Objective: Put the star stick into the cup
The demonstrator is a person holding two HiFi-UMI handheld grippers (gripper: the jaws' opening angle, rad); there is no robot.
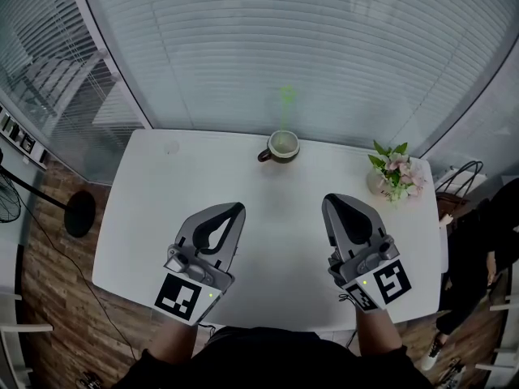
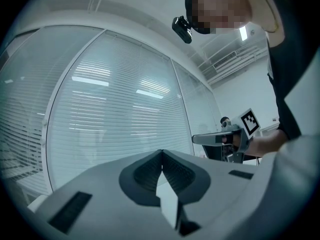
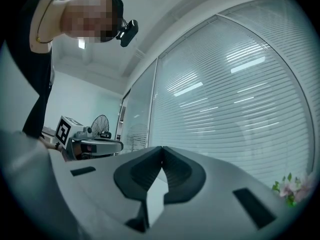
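White table (image 1: 203,177) carries the cup (image 1: 283,145) with the star stick (image 1: 286,100) standing inside (placement looks complete). Left gripper (image 1: 233,213) and right gripper (image 1: 332,203) are closed and empty.

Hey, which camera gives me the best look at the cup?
The head view: the cup sits in full sight near the far edge of the table. Neither gripper view shows it; both look at window blinds.
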